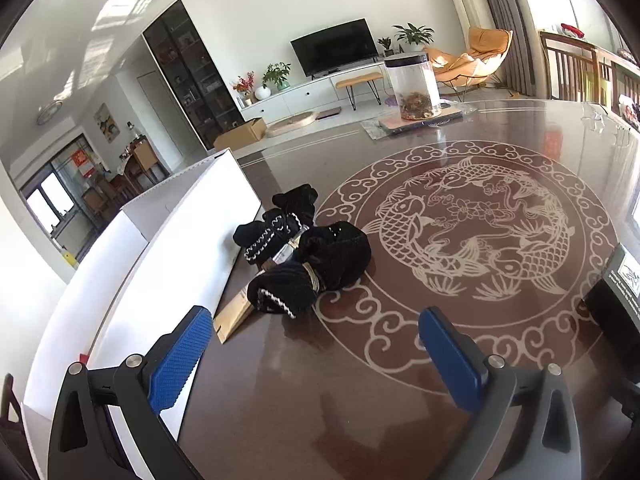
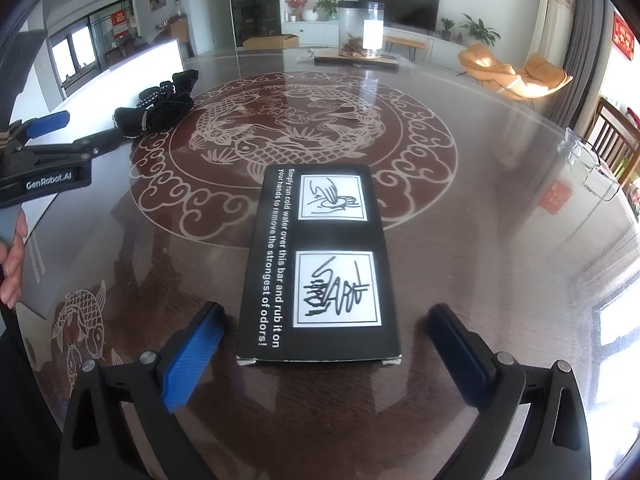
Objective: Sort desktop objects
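Box (image 2: pixel 320 264) flat on surface (image 2: pixel 480 280)
Its long axis runs away from the released right hand-held gripper (image 2: pixel 324 344); left hand-held gripper (image 1: pixel 316 336) released too.

Pretty bright living room, white walls with sun patches up near the ceiling. Flat TV (image 1: pixel 334 51) sits on a long white low cabinet (image 1: pixel 304 94) with potted plants (image 1: pixel 414 36) either side. Orange lounge chair (image 1: pixel 472 60) by grey curtains (image 1: pixel 504 12), tall dark glass cabinet (image 1: pixel 192 76) on the left, cardboard box (image 1: pixel 242 133) on the pale floor. Glossy dark worktop (image 1: pixel 400 360) with a carp pattern.
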A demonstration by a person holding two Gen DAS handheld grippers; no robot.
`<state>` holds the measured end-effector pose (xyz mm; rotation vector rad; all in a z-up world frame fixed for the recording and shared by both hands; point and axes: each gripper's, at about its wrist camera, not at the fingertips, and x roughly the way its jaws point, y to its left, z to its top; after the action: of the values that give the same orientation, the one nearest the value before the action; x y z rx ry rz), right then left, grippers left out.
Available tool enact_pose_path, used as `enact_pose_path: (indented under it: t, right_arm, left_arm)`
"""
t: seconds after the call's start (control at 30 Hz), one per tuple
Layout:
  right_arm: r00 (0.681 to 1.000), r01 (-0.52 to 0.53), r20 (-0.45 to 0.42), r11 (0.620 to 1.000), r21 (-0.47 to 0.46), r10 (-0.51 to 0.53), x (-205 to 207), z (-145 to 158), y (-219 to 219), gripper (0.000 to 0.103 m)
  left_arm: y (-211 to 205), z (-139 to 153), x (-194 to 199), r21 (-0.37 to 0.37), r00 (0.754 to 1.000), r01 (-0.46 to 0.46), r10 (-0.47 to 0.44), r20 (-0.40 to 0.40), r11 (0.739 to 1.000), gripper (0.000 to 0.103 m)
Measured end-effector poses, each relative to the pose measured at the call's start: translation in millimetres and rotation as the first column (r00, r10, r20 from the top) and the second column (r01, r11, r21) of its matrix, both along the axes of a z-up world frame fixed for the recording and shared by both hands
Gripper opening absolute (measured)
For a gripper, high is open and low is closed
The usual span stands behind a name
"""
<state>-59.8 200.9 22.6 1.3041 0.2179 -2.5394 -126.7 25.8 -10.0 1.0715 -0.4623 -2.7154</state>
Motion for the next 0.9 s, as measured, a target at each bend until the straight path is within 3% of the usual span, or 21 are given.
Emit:
enact_pose_path:
  t: [0.17,0.3,0.33,0.4,0.43,0.5,0.63,0.7,0.77,0.9]
  right_arm:
    - [1.000,-0.001,0.000,1.000,0.000,0.001,-0.1,-0.4,-0.4,0.102]
    - [1.000,-0.001,0.000,1.000,0.000,0.001,-0.1,-0.4,-0.3,0.102]
    - [1.000,-0.001,0.000,1.000,0.000,0.001,0.0,-0.4,-0.3,0.102]
    - [1.000,-0.001,0.000,1.000,0.000,0.001,0.0,-0.4,-0.3,0.102]
    - [1.000,-0.001,0.000,1.000,0.000,0.001,0.0,-0.5,-0.3,0.102]
    - [1.000,-0.002,0.001,1.000,0.000,0.002,-0.2,-0.6,-0.6,0.102]
    - [1.000,-0.001,0.001,1.000,0.001,0.001,-0.4,-0.7,-0.8,0.102]
    - [1.000,-0.001,0.001,1.000,0.000,0.001,-0.4,-0.8,-0.7,0.102]
    - [1.000,-0.001,0.001,1.000,0.000,0.001,-0.3,-0.7,-0.7,0.102]
    - [1.000,-0.001,0.001,1.000,0.000,0.001,-0.4,-0.8,-0.8,0.102]
  left_arm:
    - [-21.6,-10.4,-68.9,0.081,0.996,-0.006,-0.001,0.094,0.997,0.103]
    - [-31.8,-38.6,-89.8,0.134,0.977,-0.024,-0.005,0.213,0.991,0.101]
    - [-32.9,-42.0,-86.6,0.140,0.978,-0.022,-0.007,0.208,0.990,0.093]
    - [-33.6,-42.6,-74.1,0.150,0.987,-0.028,0.004,0.160,0.988,0.053]
    - [-33.4,-42.8,-68.9,0.144,0.989,-0.036,0.015,0.147,0.989,0.050]
    - [-33.9,-42.3,-57.4,0.145,0.991,-0.042,0.022,0.132,0.988,0.031]
    - [-38.4,-36.2,-18.6,0.260,0.988,-0.050,0.010,0.154,0.964,0.031]
    - [-38.7,-33.9,8.2,0.333,0.984,-0.043,-0.018,0.177,0.942,0.031]
    - [-44.0,-32.7,33.2,0.440,0.979,-0.031,-0.061,0.194,0.898,0.033]
    - [-76.2,-33.3,62.5,0.671,0.977,-0.040,-0.113,0.183,0.740,0.042]
